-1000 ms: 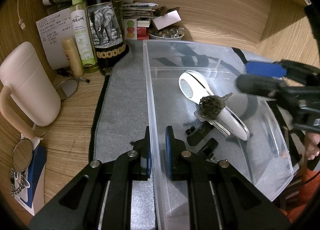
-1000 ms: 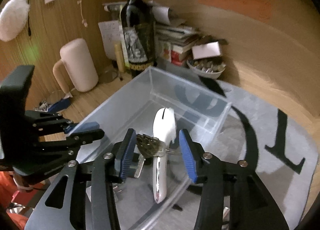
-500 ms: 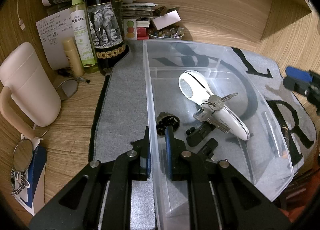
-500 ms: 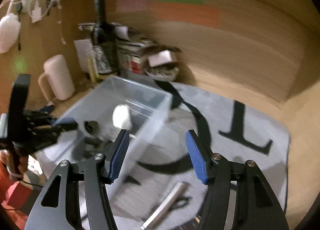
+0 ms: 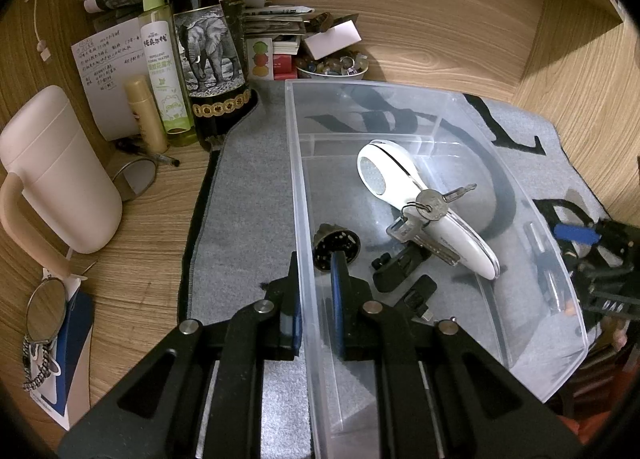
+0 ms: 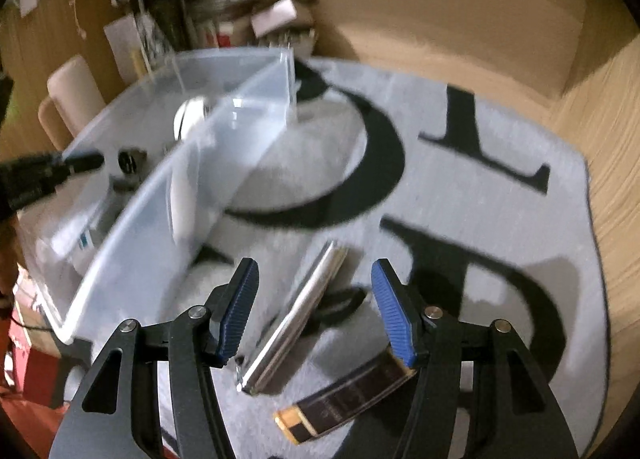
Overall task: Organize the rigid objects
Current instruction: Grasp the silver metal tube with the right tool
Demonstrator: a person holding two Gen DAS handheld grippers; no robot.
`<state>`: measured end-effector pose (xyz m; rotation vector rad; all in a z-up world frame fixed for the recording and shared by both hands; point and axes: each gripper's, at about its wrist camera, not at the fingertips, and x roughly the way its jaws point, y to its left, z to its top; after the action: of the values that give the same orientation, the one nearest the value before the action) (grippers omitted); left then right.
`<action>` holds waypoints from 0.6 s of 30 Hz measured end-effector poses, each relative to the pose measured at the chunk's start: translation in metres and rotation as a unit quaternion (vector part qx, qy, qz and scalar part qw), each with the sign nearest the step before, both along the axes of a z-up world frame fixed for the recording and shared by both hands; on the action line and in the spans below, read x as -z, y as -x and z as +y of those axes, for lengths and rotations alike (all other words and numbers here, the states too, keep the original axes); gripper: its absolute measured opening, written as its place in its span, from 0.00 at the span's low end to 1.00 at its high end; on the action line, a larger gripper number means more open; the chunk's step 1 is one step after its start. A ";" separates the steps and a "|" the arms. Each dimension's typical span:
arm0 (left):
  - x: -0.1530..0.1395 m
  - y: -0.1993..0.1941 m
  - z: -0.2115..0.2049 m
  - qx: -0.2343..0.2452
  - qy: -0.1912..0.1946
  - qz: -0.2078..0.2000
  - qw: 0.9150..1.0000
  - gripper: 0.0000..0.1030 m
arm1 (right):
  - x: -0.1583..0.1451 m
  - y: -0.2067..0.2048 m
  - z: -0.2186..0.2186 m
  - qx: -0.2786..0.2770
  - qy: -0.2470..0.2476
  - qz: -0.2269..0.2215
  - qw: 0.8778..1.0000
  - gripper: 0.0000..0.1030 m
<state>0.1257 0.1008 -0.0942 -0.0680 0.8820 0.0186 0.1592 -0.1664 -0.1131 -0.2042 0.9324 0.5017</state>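
Left wrist view, left gripper [image 5: 314, 301]: fingers pinched tight on the near wall of the clear plastic bin [image 5: 298, 195], one blue pad outside, one inside.
Left wrist view, bin contents: glossy white teardrop-shaped device [image 5: 424, 205] lying flat, long axis running diagonally from far-left to near-right, broad end away from the camera; metal keys [image 5: 430, 207] draped across it; a dark round perforated piece [image 5: 336, 247] just beside the inner pad; small black parts [image 5: 400, 263] near it.
Left wrist view, surroundings: bin sits on a grey felt mat [image 5: 248, 195] on the wood-grain counter [image 5: 152, 243]; dark glass bottle [image 5: 210, 39] and smooth cream jug [image 5: 56, 175] stand at left.
Right wrist view, right gripper [image 6: 316, 307]: ribbed blue fingers spread about halfway, just been opening, holding nothing.
Right wrist view, metal bar [image 6: 296, 315]: slim, shiny, lying on the mat between the fingers, untouched, long axis pointing away and slightly right.
Right wrist view, dark bar [image 6: 348, 399]: flat, gold-tipped, lying nearer, angled toward the right finger.
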 end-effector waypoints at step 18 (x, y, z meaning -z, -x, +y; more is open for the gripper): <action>-0.001 0.000 0.000 0.000 0.002 0.000 1.000 0.11 | 0.020 0.005 0.003 0.011 -0.009 -0.014 1.000 0.14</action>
<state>0.1261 0.1005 -0.0933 -0.0716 0.8812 0.0172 0.1541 -0.1630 -0.1333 -0.1851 0.9008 0.4856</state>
